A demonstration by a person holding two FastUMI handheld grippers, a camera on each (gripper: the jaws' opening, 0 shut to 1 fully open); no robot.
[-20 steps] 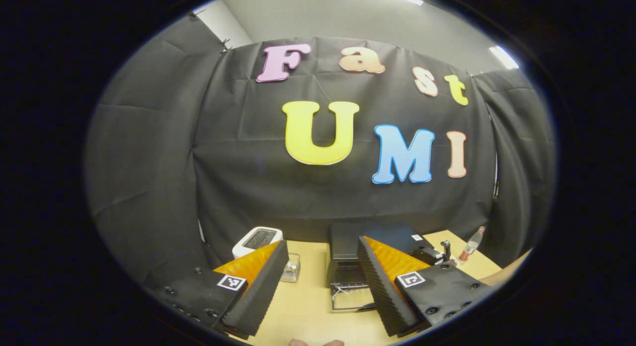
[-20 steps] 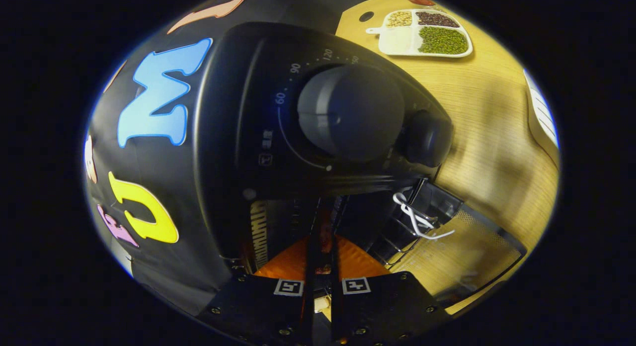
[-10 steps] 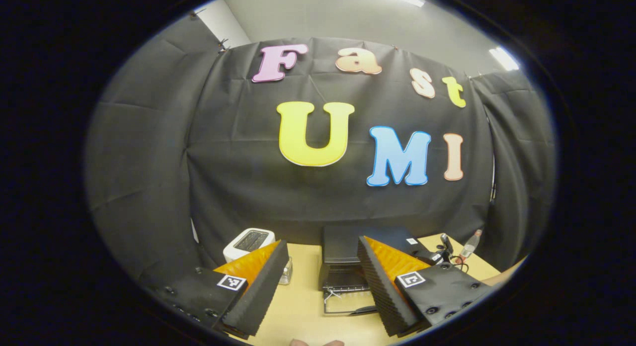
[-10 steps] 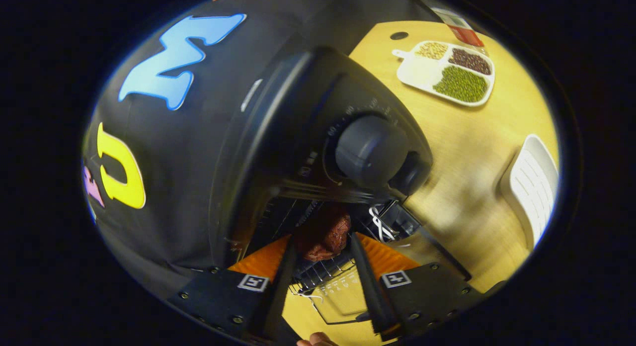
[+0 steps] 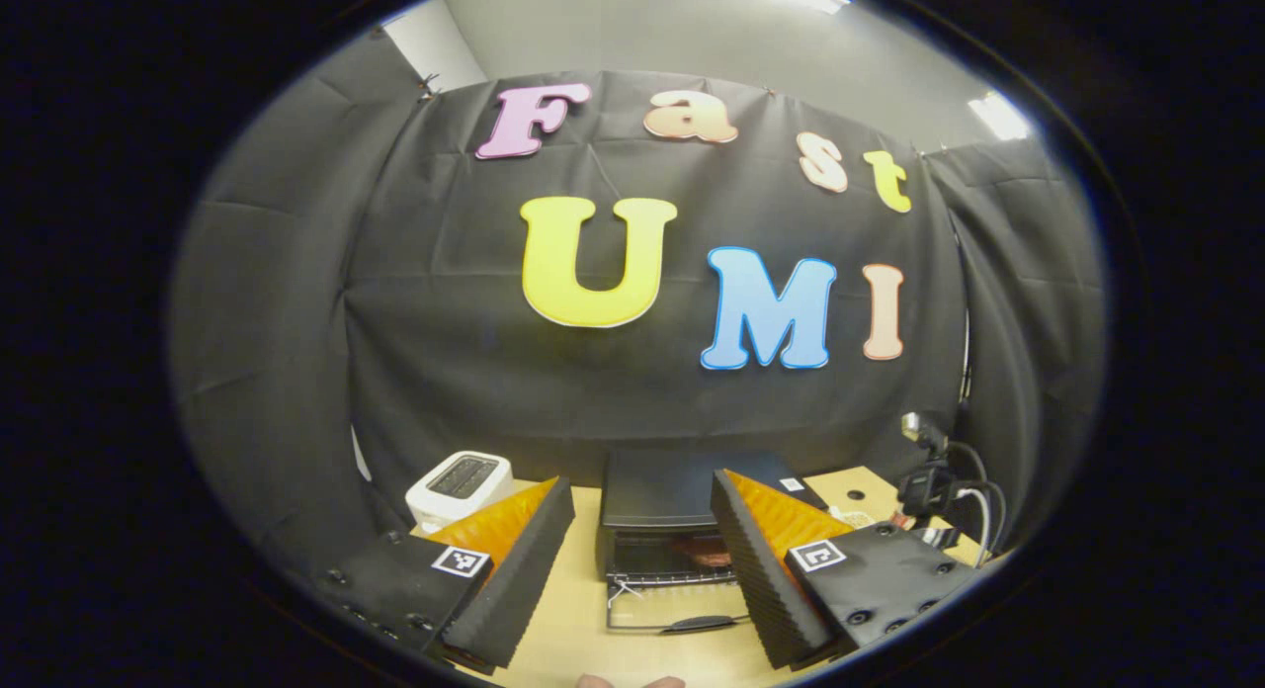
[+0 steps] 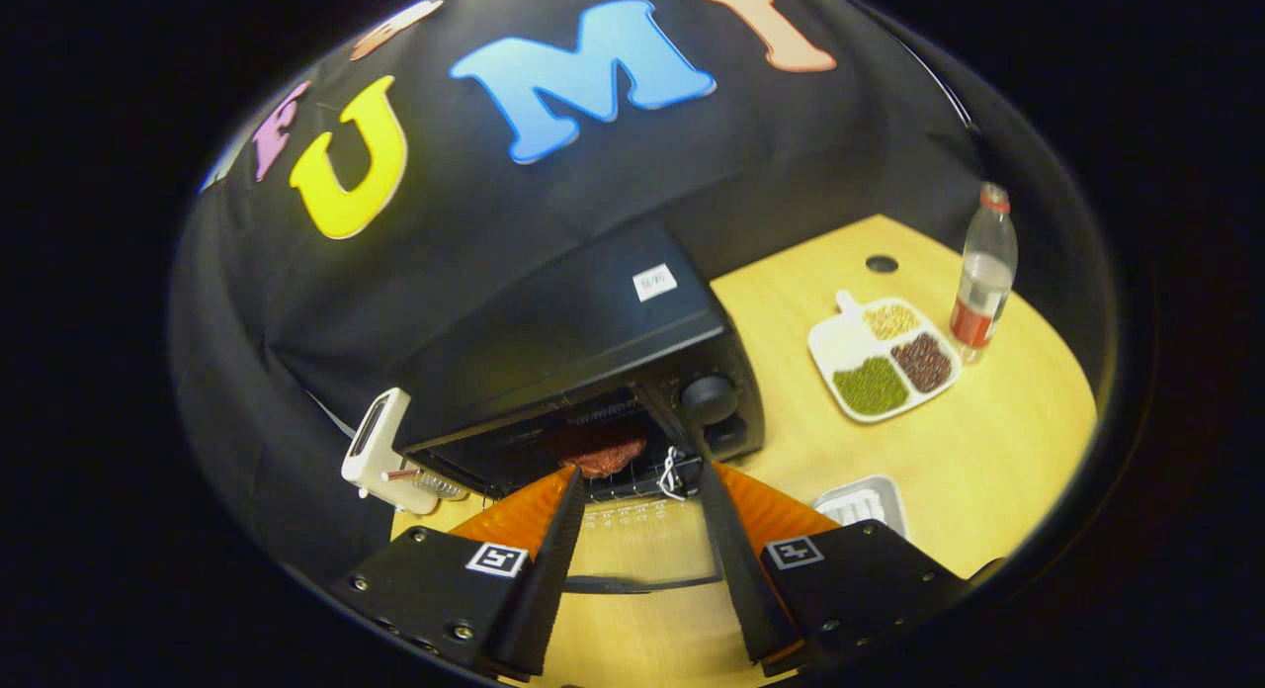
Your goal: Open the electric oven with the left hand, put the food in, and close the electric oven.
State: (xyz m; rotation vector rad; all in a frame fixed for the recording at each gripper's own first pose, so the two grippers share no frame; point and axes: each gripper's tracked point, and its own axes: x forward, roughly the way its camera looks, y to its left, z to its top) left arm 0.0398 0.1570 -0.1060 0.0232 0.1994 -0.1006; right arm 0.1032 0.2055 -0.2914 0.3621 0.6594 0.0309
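A boxy black electric oven (image 6: 583, 362) with a smooth matte top and a small white sticker is seen standing on the pale wood-grain bench (image 6: 949, 461) in the right gripper view. Its glass door (image 6: 642, 550) is dropped flat toward the camera, a dark curved handle at its front edge. On the wire rack inside, a lumpy reddish-brown piece of food (image 6: 598, 453) is laid, with a white tie just to its right. Two round knobs are set one above the other on the oven's right panel.

The right claw (image 6: 637, 559) is held wide over the door, nothing between its ribbed, wedge-shaped fingers. One second ago these fingers were pressed nearly together deep in the oven mouth; half a second ago they had parted around the food; now they have been drawn well back and the food is left on the rack.

The left claw (image 5: 642, 569) is also held wide and empty, apart from the oven (image 5: 682, 515), whose door (image 5: 682, 609) lies open between its fingers. Its view has shifted slightly since earlier, the oven now seen more squarely.

A white divided tray (image 6: 885, 357) of green, dark red and tan grains, a clear plastic bottle (image 6: 981, 273) with a red label, a white ribbed dish (image 6: 865, 502) and a white rounded toaster (image 5: 457, 480) are also placed on the bench.
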